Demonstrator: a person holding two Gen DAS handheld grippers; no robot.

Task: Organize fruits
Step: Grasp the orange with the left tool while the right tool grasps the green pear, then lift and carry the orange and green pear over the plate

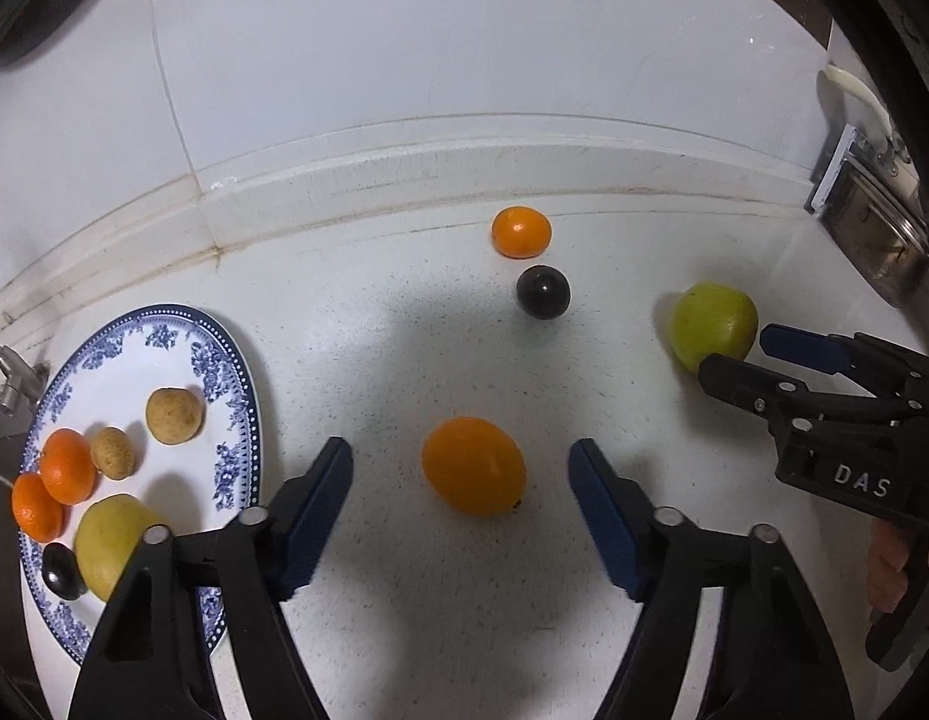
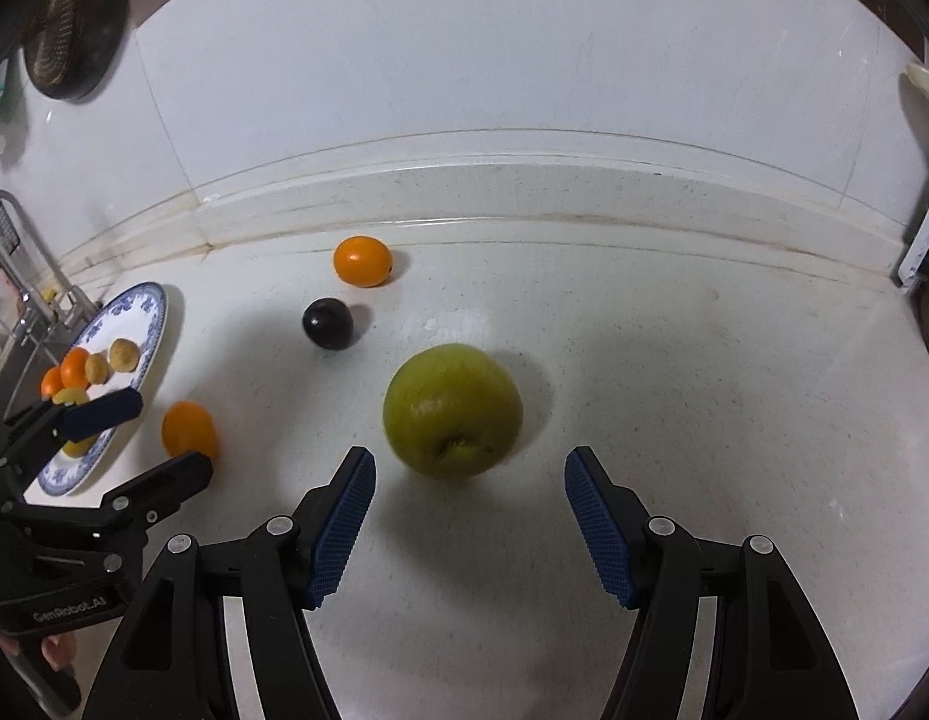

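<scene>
A roll toward the counter's back edge could be caused if the large orange [image 1: 473,466] or the green apple [image 2: 452,411] is nudged by one pad first. The left gripper [image 1: 461,462] is spread wide around the orange, untouched; the right gripper [image 2: 470,468] is released before the apple. The plate [image 1: 224,360] is seen at the counter's left edge.
</scene>
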